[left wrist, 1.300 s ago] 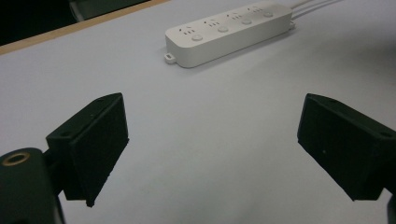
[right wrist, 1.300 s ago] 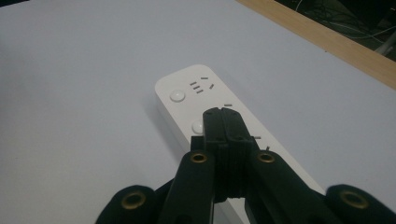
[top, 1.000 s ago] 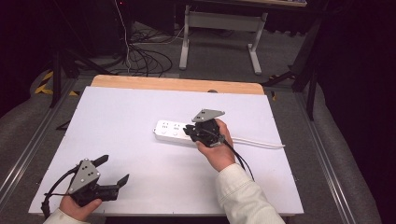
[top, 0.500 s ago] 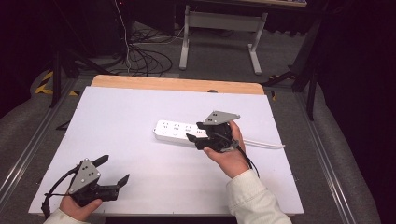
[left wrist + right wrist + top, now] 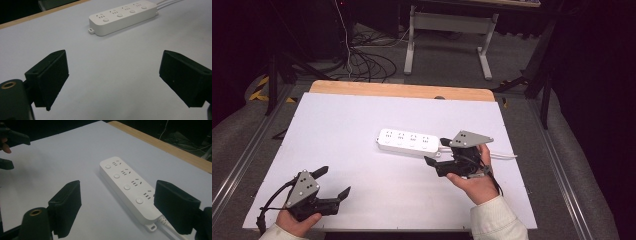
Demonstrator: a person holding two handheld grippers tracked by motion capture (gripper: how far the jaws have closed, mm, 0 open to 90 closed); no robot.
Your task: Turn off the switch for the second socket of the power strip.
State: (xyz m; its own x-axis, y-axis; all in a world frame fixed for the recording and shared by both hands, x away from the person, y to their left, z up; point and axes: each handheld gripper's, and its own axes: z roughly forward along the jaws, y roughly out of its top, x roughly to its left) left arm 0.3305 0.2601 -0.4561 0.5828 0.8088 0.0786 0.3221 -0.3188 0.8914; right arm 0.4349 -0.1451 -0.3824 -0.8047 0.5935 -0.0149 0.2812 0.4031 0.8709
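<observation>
Right gripper back, fingers off power strip

High view is looking fwd and down over the whole bench. Both gripper views are looking low along own jaws, sharing the power strip up close.

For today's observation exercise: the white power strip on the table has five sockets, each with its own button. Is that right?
Not quite: the power strip has four sockets, not five, each with its own button, as the right gripper view shows. It does lie on the table.
</observation>
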